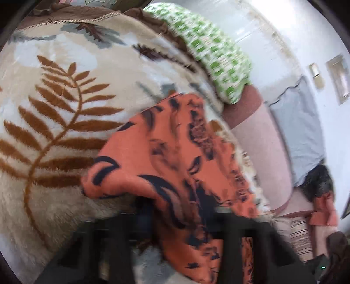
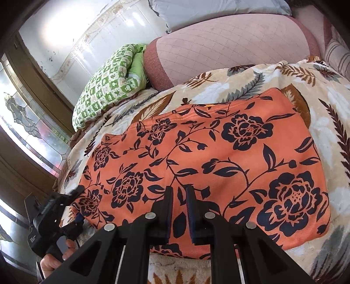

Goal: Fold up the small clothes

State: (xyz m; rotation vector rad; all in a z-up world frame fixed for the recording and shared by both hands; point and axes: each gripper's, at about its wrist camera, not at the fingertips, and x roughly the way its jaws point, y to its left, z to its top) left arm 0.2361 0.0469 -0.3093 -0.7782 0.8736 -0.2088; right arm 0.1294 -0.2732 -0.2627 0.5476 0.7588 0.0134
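The orange floral garment (image 2: pixel 203 166) lies spread on the leaf-patterned blanket (image 2: pixel 240 83). The right gripper (image 2: pixel 179 197) hovers low over its near edge, jaws a little apart and holding nothing. The left gripper (image 2: pixel 75 192) sits at the garment's left corner, tilted; its jaws pinch the lifted cloth.

Left wrist view is motion-blurred; the orange floral garment (image 1: pixel 175 166) drapes over the left claw (image 1: pixel 175 236), hiding its jaws.

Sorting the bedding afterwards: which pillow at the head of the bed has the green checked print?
The green checked pillow, nearest the window. The big pink bolster beside it is plain pink; the grey pillow behind is plain too.
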